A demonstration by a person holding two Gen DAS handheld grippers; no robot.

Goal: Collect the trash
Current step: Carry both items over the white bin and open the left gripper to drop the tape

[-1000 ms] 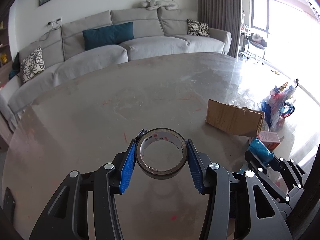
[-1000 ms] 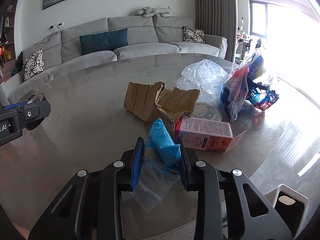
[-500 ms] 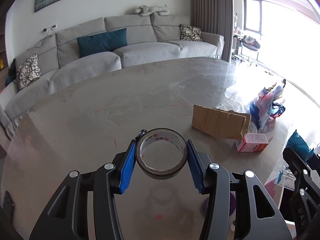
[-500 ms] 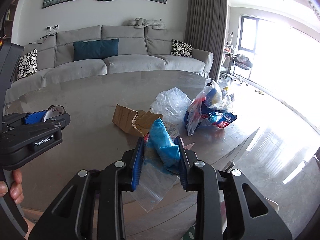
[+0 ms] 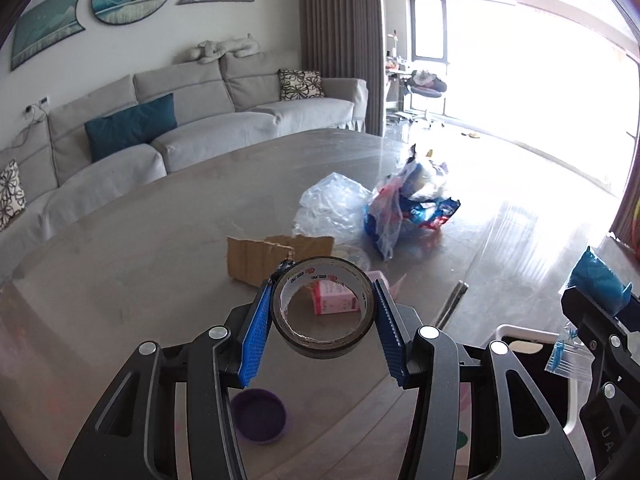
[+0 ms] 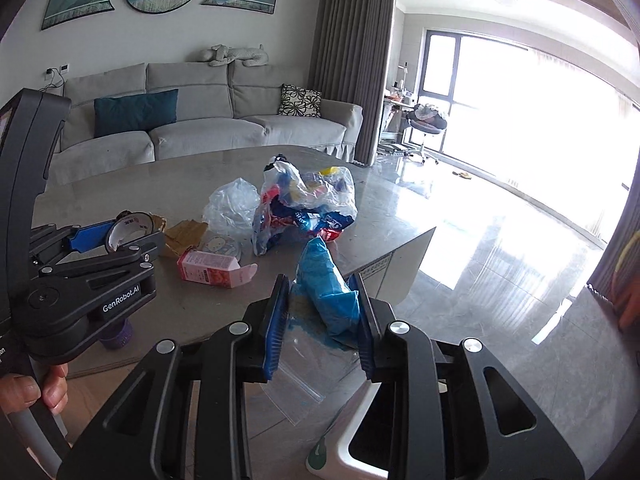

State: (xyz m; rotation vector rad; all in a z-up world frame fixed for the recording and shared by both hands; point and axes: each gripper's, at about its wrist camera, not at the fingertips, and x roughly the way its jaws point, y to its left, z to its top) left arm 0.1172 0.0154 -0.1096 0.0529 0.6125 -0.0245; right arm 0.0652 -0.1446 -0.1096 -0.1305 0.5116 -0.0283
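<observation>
A roll of brown tape (image 5: 324, 346) hangs level between blue pads, with my left gripper (image 5: 322, 292) shut on it above the table's near edge. My right gripper (image 6: 320, 284) is shut on a crumpled blue bag (image 6: 320, 264) with a clear zip pouch dangling under it. Below the right gripper, off the table's corner, stands a white bin (image 6: 344, 448) with a dark inside. The left wrist view shows that bin (image 5: 520, 332) at lower right, with the right gripper (image 5: 592, 308) and its blue bag (image 5: 596, 280) above it. The left gripper (image 6: 116, 236) holding the tape roll (image 6: 128, 228) appears at the left of the right wrist view.
On the grey table (image 5: 140, 260) lie a torn cardboard piece (image 5: 260, 258), a pink carton (image 6: 208, 268), a clear plastic bag (image 5: 332, 204), a bag stuffed with colourful wrappers (image 6: 304, 204) and a purple lid (image 5: 260, 416). A sofa stands behind; glossy floor spreads to the right.
Both grippers have swung right and pulled back toward the table's near corner, each keeping its load. The white bin has come into view beneath them.
</observation>
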